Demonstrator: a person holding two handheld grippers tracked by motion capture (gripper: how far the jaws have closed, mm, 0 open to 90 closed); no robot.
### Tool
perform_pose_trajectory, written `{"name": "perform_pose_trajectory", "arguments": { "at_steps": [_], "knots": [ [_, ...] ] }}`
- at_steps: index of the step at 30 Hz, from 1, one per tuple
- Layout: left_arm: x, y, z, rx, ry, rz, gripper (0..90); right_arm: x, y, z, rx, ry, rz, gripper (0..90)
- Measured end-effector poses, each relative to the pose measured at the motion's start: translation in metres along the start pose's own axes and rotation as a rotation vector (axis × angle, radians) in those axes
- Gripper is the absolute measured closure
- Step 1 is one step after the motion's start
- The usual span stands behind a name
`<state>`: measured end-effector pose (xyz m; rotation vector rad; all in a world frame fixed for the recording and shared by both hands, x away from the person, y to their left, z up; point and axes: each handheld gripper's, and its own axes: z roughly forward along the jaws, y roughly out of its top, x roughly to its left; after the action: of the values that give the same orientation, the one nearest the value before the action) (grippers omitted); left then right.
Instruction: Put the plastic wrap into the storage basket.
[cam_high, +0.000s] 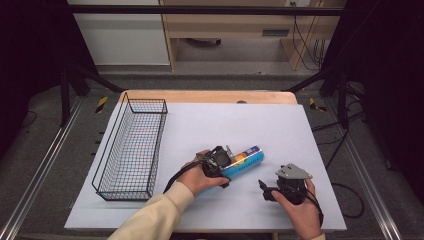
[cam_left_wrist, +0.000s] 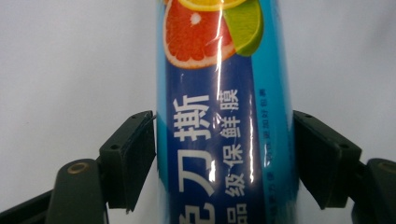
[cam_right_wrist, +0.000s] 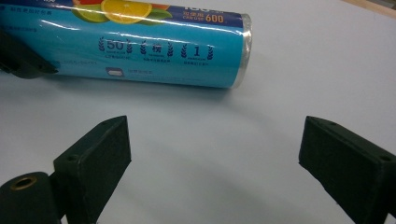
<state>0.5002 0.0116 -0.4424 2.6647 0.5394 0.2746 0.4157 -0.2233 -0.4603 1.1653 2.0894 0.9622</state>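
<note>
A blue roll of cling film (cam_high: 244, 161) is seen lying on its side on the white table (cam_high: 210, 125), just right of centre in the high view. The left gripper (cam_left_wrist: 224, 158) is set across the roll, with both jaws pressed against its sides. The right gripper (cam_right_wrist: 215, 158) is held at lower right, its jaws wide apart with nothing between them. A wire basket (cam_high: 131, 150) stands at left.

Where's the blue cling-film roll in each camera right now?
High view: blue roll lies at table centre, its near end in the left gripper.
Left gripper view: roll stands between both jaws.
Right gripper view: roll lies top left, beyond the open jaws.
Shared landmark: its citrus-fruit label.
</note>
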Motion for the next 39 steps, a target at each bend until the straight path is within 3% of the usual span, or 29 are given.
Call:
{"name": "perform_pose_trajectory", "arguments": {
  "at_steps": [19, 29, 33, 36, 39],
  "knots": [
    [0.002, 0.009, 0.014, 0.071, -0.017, 0.005, 29.9, 0.0, 0.0, 0.0, -0.006, 0.006, -0.014, 9.9],
    [0.005, 0.01, 0.013, 0.081, -0.027, -0.043, 31.6, 0.0, 0.0, 0.0, -0.006, 0.01, -0.006, 9.9],
    [0.005, 0.009, 0.009, 0.074, -0.018, -0.052, 31.7, 0.0, 0.0, 0.0, -0.009, 0.011, 0.0, 9.9],
    [0.009, 0.008, -0.004, 0.045, -0.005, -0.073, 31.7, -0.001, 0.0, 0.0, -0.009, 0.013, 0.0, 9.9],
    [0.011, 0.008, -0.017, 0.039, 0.014, -0.068, 31.7, -0.001, 0.0, 0.0, -0.011, 0.015, -0.002, 9.9]
  ]
}}
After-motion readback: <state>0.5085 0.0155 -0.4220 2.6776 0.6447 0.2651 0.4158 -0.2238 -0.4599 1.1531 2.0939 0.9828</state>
